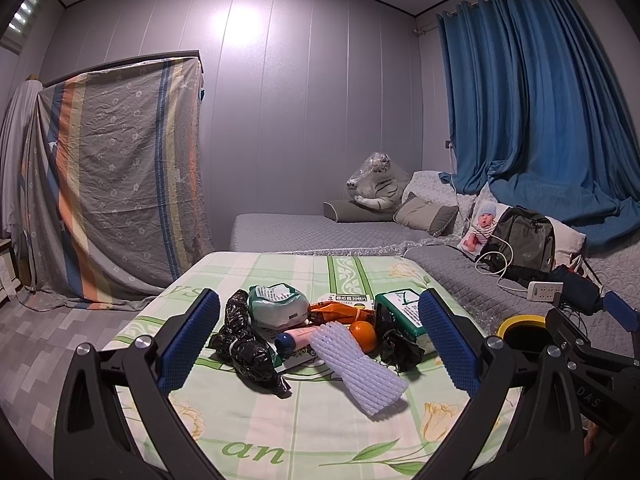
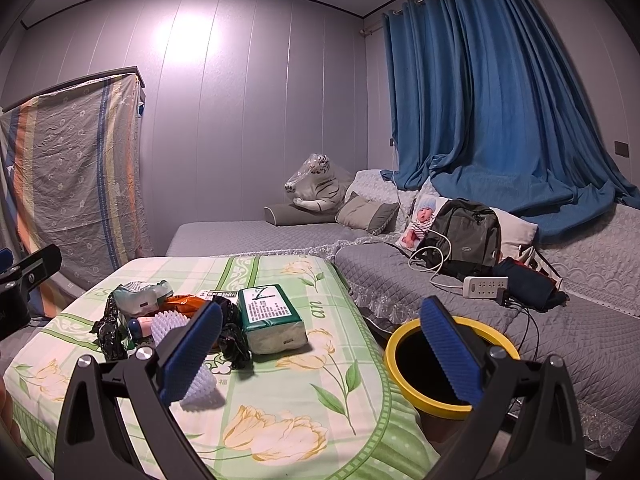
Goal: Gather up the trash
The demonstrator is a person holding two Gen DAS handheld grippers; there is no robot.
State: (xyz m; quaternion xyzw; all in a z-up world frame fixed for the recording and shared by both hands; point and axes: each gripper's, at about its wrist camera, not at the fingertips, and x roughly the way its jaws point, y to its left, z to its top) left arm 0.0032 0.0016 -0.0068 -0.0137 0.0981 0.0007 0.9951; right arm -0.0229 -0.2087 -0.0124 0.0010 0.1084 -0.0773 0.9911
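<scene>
Reading the printed cloth first: green cursive "an" (image 1: 256, 453) shows on the tablecloth (image 1: 280, 420), with part of another word, "ys", near its far left corner; the rest is too distorted to read. A green tissue pack (image 2: 272, 316) carries a large stroke-like mark and lines of small print too fine to make out. A small white box (image 1: 351, 298) behind the heap bears Chinese characters that cannot be read. "DAS" is stamped on the right gripper's black frame, seen at the left view's right edge.

All trash lies heaped on the tablecloth: black plastic bags (image 1: 244, 344), a crumpled green-white wrapper (image 1: 276, 304), an orange packet (image 1: 340, 312), an orange fruit (image 1: 363, 336), a pink tube (image 1: 298, 338) partly buried, and a white foam net sleeve (image 1: 356, 368) nearest the camera.

Left gripper (image 1: 320, 344) hangs above the heap, fingers wide apart, holding nothing. Right gripper (image 2: 320, 352) is likewise spread and empty, between the heap and a yellow-rimmed bin (image 2: 396, 344) just beside the tablecloth's right edge; its left finger hides part of the sleeve.
</scene>
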